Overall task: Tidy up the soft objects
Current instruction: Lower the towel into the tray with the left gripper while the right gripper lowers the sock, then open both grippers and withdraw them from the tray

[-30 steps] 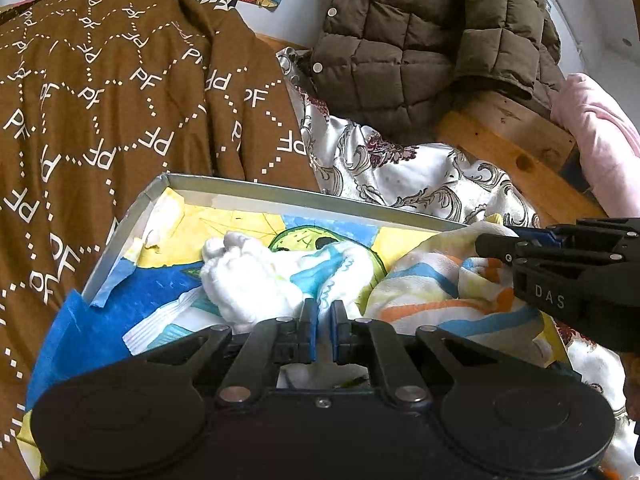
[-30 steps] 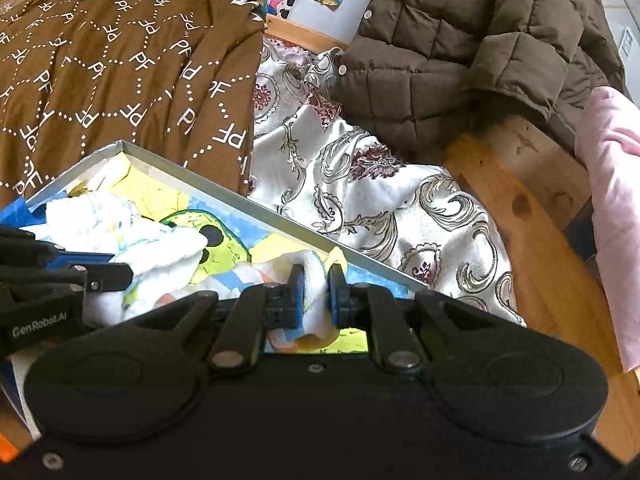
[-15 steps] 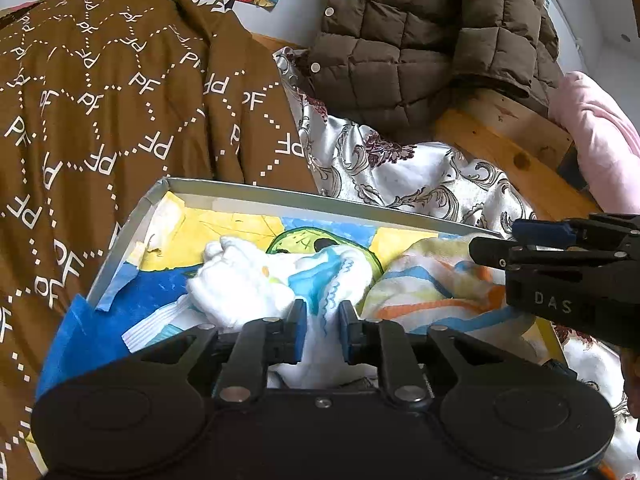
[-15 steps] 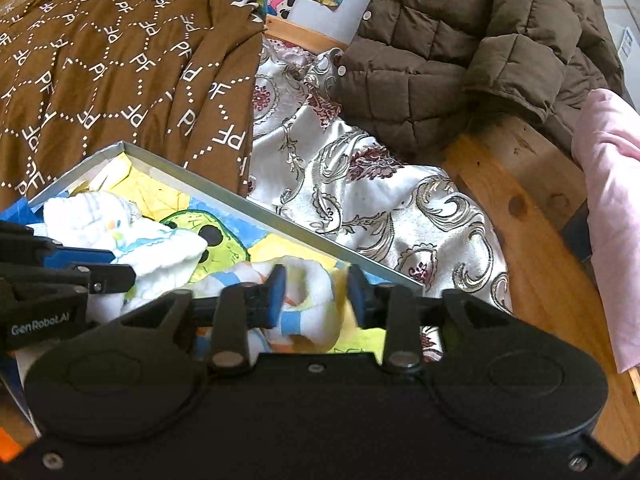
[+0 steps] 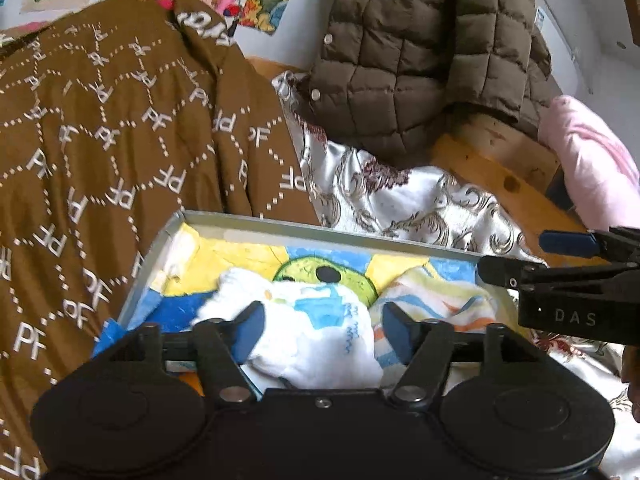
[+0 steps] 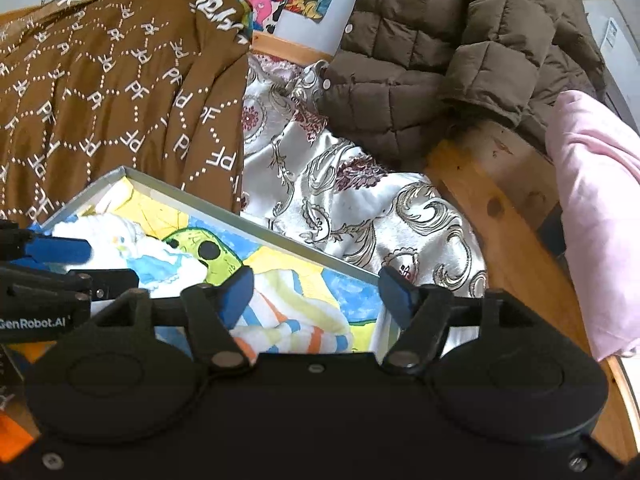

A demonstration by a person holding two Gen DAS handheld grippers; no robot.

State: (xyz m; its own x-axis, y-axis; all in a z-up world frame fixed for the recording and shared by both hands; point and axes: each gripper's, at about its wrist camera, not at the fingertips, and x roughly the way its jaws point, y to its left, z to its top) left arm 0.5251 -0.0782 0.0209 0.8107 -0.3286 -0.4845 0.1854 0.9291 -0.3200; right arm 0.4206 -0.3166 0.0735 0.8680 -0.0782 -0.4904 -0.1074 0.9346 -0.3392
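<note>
A shallow grey box (image 5: 304, 227) with a colourful cartoon lining lies on the bed; it also shows in the right wrist view (image 6: 256, 227). A white and blue soft cloth (image 5: 316, 328) lies in its left part, between the spread fingers of my left gripper (image 5: 324, 326), which is open. A striped yellow, orange and blue cloth (image 6: 288, 316) lies in the right part under my right gripper (image 6: 316, 288), which is also open. The striped cloth also shows in the left wrist view (image 5: 436, 300), and the white cloth shows in the right wrist view (image 6: 132, 248).
A brown patterned garment (image 5: 112, 152) lies left of the box. A silver floral cloth (image 6: 344, 196) lies behind it. A quilted brown jacket (image 5: 420, 64) hangs at the back. A pink cloth (image 6: 592, 208) drapes over the wooden bed frame (image 6: 496, 216) at right.
Both grippers were shut on their cloths and have opened wide. Both cloths now lie loose in the box.
</note>
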